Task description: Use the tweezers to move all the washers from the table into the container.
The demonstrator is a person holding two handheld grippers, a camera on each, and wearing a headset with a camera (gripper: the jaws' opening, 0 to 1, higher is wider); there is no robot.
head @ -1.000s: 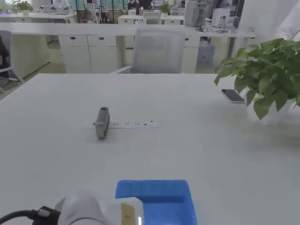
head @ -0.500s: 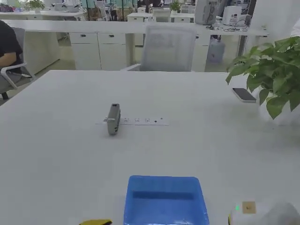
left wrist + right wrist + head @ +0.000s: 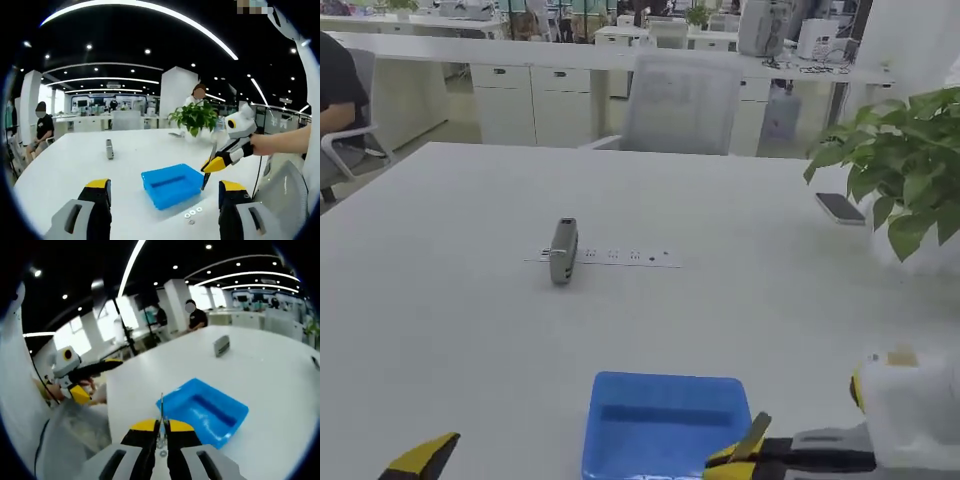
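Beside the blue container (image 3: 202,410), right claw (image 3: 161,432) seemingly grips tweezers (image 3: 161,407).

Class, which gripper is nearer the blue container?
Right. The right gripper, holding tweezers, sits at the near right corner of the blue container; the left gripper hangs well off to its left.

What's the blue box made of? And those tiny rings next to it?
The blue container looks like plastic: an even bright colour and smooth moulded walls with a soft sheen. The washers are probably metal, since they look pale and silvery, but they are too small to be sure.
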